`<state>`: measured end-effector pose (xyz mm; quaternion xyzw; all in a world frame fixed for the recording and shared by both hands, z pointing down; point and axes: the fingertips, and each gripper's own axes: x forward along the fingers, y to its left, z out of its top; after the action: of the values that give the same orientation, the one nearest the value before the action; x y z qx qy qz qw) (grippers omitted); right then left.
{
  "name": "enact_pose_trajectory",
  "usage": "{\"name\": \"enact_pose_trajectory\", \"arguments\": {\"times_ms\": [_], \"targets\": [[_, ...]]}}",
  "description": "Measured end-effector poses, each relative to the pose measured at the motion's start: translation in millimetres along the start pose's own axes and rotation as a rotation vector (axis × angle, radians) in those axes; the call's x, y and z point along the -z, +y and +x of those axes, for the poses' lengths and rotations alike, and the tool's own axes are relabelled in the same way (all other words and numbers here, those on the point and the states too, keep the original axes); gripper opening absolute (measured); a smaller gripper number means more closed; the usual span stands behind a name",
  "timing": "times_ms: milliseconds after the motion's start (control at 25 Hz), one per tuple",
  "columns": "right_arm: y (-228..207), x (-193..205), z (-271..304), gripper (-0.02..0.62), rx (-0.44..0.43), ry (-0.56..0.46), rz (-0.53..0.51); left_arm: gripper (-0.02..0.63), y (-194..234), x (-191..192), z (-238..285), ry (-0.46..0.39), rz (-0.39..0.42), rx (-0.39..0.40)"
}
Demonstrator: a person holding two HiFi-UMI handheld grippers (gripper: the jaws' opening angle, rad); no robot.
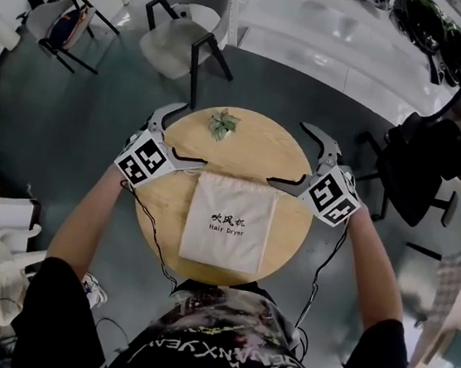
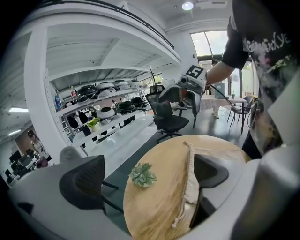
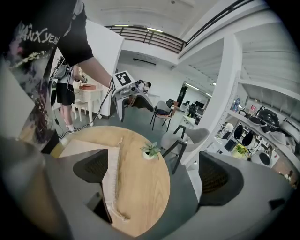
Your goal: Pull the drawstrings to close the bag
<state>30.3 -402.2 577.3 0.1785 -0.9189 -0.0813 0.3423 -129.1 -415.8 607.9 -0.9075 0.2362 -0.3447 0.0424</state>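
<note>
**Both grippers open, pointing inward**

The left arm (image 1: 91, 216) and right arm (image 1: 377, 257) reach up from the lower corners of the head view. The left gripper (image 1: 195, 136) and right gripper (image 1: 286, 152) face each other near the frame's centre. Each has its jaws spread wide apart and grips nothing.

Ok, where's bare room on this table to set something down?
Bare table shows between the plant and the bag, and in strips either side of it. The left tongs and right tongs crowd its top corners.
</note>
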Motion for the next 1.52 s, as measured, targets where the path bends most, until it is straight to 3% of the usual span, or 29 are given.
{"name": "enact_pose_trajectory", "arguments": {"times_ms": [480,720,1000,1520], "targets": [[28,60,26,0.584,-0.119,0.145,-0.073,0.584,-26,82,29,0.226,0.099,0.122],[53,102,38,0.584,-0.189,0.244,-0.114,0.584,-51,117,40,0.334,0.212,0.208],[73,146,49,0.584,-0.264,0.354,-0.198,0.584,-69,145,53,0.403,0.268,0.276],[95,210,69,0.584,-0.348,0.476,-0.290,0.584,-91,185,78,0.474,0.294,0.374]]}}
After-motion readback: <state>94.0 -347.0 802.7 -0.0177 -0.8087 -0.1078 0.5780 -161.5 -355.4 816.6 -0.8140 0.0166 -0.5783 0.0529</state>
